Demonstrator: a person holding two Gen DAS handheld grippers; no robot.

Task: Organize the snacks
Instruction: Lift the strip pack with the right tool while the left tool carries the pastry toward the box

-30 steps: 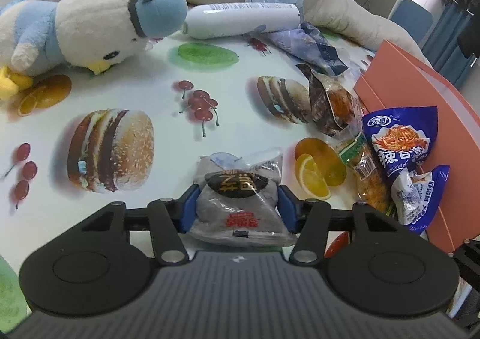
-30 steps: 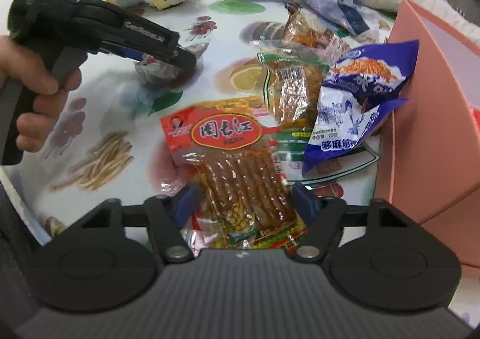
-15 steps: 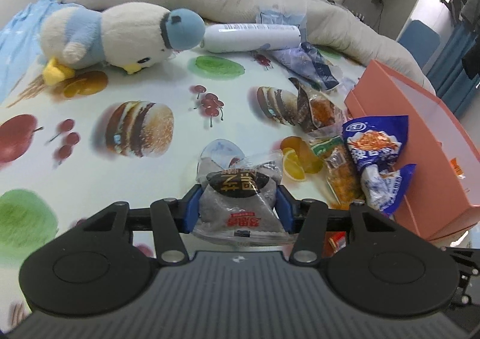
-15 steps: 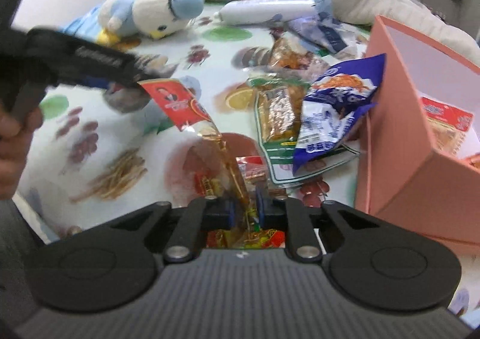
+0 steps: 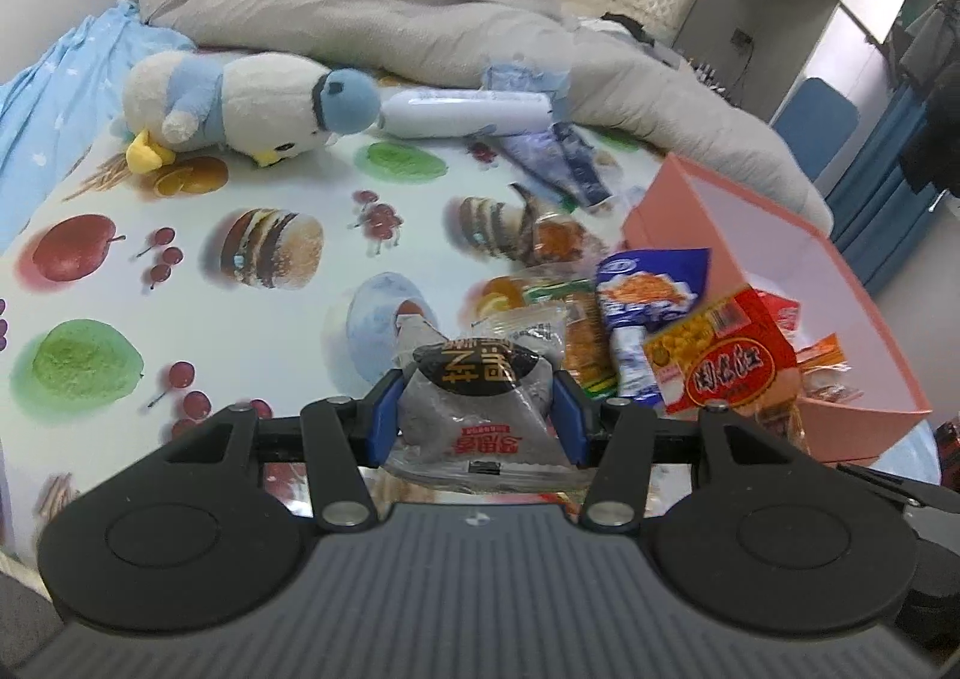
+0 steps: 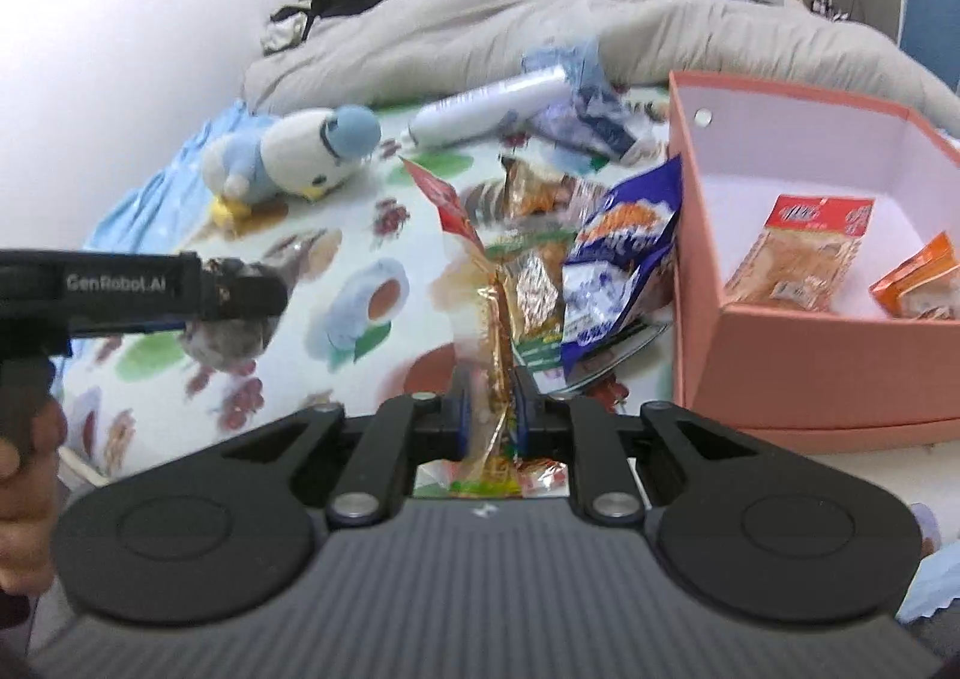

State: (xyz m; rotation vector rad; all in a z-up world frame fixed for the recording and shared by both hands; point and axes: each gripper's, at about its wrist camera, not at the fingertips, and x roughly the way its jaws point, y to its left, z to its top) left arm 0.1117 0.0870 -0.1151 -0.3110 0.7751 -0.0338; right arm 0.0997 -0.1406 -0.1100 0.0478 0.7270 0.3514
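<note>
Both my feeds are evenly lit by bright, soft indoor light with weak shadows. Strong fisheye bending at the edges. My right wrist view is motion-smeared, its white wall blown out; glare on the red snack pack.

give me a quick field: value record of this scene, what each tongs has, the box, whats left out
left tongs: shut on grey snack packet
right tongs: shut on red snack packet, lifted
pink box: open, two snack packs inside
left out: blue snack bag and other packets beside the box
other: plush penguin, white bottle
</note>
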